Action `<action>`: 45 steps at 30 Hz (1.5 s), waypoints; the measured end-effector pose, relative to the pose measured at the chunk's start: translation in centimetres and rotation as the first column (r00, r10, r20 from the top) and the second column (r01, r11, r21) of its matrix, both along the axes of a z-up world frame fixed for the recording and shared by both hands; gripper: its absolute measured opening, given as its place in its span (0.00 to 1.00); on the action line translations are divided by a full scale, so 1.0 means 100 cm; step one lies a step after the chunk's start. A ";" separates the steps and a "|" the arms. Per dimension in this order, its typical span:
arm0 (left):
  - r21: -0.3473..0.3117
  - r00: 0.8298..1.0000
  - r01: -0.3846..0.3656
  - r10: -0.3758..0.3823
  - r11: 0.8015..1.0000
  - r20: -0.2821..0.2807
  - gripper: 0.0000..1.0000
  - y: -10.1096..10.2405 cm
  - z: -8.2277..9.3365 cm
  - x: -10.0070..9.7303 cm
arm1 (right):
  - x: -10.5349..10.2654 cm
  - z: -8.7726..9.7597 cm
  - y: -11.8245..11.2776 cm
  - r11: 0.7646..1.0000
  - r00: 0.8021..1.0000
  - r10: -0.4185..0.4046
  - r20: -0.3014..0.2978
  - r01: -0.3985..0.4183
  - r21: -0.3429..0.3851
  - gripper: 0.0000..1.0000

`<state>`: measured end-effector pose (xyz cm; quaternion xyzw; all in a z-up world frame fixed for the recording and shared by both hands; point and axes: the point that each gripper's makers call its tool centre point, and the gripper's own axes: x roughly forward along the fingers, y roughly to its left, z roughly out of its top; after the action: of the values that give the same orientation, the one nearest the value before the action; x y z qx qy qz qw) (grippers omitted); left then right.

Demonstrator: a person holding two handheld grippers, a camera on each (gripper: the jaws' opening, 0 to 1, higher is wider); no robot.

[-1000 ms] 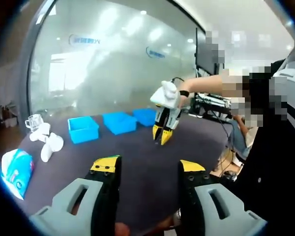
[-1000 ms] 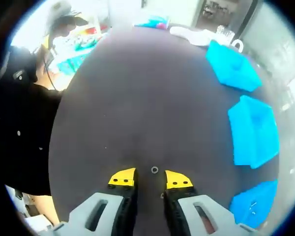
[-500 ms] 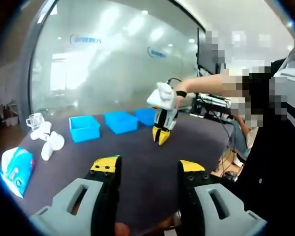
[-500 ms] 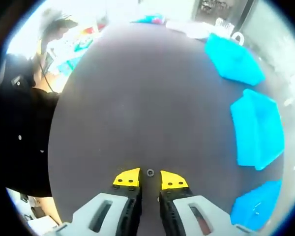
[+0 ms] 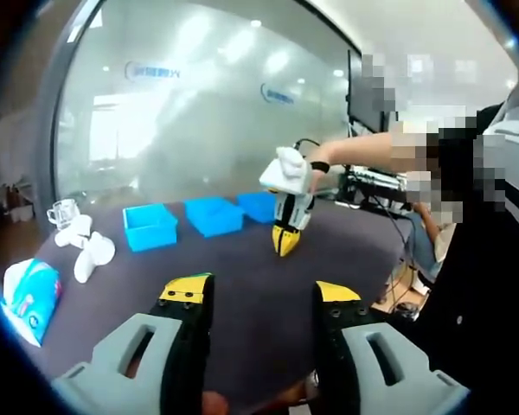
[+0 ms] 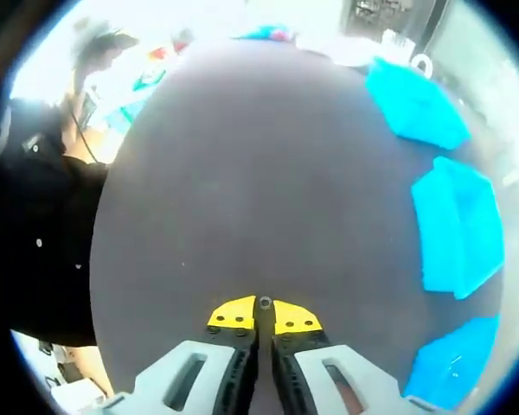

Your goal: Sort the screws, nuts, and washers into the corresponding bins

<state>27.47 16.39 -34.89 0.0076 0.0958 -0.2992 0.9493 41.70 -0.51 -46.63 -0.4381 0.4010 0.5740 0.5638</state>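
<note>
The right gripper (image 6: pixel 264 316) is pinched tight on a small nut (image 6: pixel 264 303) down on the dark table (image 6: pixel 268 173). Three blue bins (image 6: pixel 458 226) sit along the table's edge, well apart from the nut. The left gripper (image 5: pixel 258 292) hangs above the table with its jaws wide apart, holding nothing.

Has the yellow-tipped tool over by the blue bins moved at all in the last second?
Yes. The right tool closed its tips and stayed roughly put before the blue bins.
</note>
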 end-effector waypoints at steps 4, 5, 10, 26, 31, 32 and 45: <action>-0.001 1.000 0.000 0.000 1.000 0.003 0.44 0.000 0.001 0.000 | -0.007 0.008 0.005 0.998 1.000 -0.005 -0.016 0.006 0.057 0.02; -0.001 1.000 -0.001 0.001 1.000 0.003 0.44 0.000 0.001 0.000 | -0.008 0.012 0.006 0.997 1.000 -0.009 -0.015 0.010 0.078 0.02; -0.006 1.000 -0.008 0.008 1.000 0.011 0.44 0.001 0.004 0.001 | -0.013 0.035 0.016 0.970 0.998 -0.055 0.006 0.052 0.239 0.02; -0.029 0.998 -0.047 0.048 0.998 0.047 0.44 0.009 0.017 0.007 | 0.005 0.106 -0.016 0.645 0.881 -0.465 0.087 0.269 0.715 0.02; -0.038 0.997 -0.062 0.064 0.997 0.053 0.44 0.011 0.020 0.010 | -0.011 0.115 -0.023 0.487 0.814 -0.577 0.064 0.280 0.827 0.02; -0.038 0.996 -0.063 0.065 0.997 0.053 0.44 0.011 0.020 0.010 | -0.011 0.119 -0.025 0.454 0.794 -0.605 0.066 0.275 0.847 0.02; -0.010 0.995 -0.076 0.077 0.997 0.070 0.44 0.008 0.022 0.013 | -0.018 0.150 -0.047 0.269 0.618 -0.781 0.089 0.204 0.941 0.02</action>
<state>28.75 17.23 -32.67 0.0109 0.0616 -0.2624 0.9629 39.92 -5.18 -31.64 -0.0713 -0.0078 0.3183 0.9453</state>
